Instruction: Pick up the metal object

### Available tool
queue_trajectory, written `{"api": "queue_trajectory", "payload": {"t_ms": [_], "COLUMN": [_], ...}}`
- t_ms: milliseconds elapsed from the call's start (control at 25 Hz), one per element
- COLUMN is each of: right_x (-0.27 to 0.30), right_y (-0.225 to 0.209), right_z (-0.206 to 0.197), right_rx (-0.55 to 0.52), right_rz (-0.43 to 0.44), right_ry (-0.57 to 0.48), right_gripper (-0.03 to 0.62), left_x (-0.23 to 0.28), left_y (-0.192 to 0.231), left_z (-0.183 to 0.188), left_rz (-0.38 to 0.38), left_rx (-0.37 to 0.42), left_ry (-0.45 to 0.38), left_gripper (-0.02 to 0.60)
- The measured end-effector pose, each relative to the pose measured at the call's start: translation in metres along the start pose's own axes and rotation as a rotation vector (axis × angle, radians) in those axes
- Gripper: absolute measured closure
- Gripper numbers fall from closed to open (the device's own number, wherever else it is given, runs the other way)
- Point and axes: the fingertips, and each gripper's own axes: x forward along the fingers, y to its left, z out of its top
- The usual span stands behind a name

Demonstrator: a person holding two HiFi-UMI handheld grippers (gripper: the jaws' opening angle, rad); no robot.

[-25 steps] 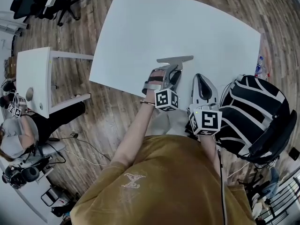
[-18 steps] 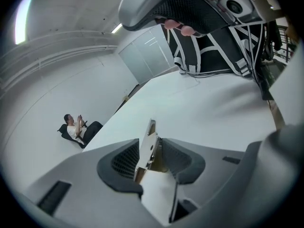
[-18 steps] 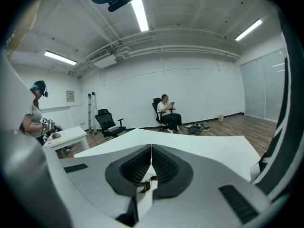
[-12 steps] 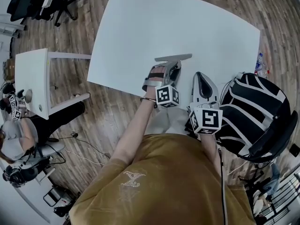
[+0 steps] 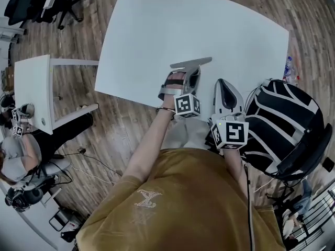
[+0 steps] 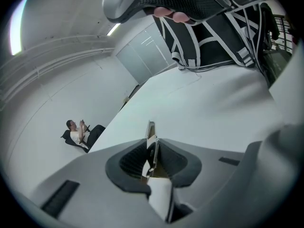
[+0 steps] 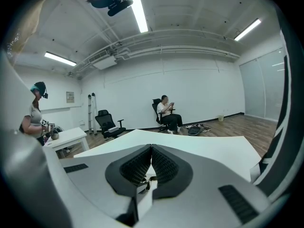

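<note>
The metal object (image 5: 191,63) is a flat grey strip that lies across the near part of the white table (image 5: 157,30). In the head view my left gripper (image 5: 188,71) reaches it from the near side. In the left gripper view the strip (image 6: 150,133) stands edge-on between the dark pads (image 6: 133,159). The jaws have just been closing, and my left gripper (image 6: 152,148) is now shut on it. My right gripper (image 5: 225,88) rests beside it on the right. My right gripper (image 7: 151,164) is shut, its pads meeting with nothing between them.
A black backpack (image 5: 285,129) with white stripes sits close on the right, beside the right gripper. A small white side table (image 5: 34,90) and an office chair (image 5: 39,1) stand to the left. A seated person (image 7: 167,112) is beyond the table's far edge.
The left gripper's jaws have drawn in around the metal strip. The strip still lies in the same spot on the table. The right gripper has kept still.
</note>
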Motion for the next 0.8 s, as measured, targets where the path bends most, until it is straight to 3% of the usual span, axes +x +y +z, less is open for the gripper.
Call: {"api": "queue_trajectory", "payload": {"t_ms": [360,440,800], "right_x": [0.000,-0.002,-0.011], "right_y": [0.000,0.000,-0.002], "right_z": [0.003,0.004,0.009], "right_rx": [0.002,0.006,0.012], "right_rz": [-0.001,-0.004,-0.019], "right_ry": [-0.011,-0.014,-0.034], "right_gripper": [0.586,0.586,0.586], "left_x": [-0.006,-0.010,-0.015], "left_y": [0.008,0.013,0.017], "left_z": [0.002,0.005,0.006], "left_rz": [0.021,0.018,-0.007], "left_rx": [0.001,-0.023,-0.128], "left_ry": [-0.010,-0.016,-0.019], "left_gripper": [0.539,0.574,0.574]}}
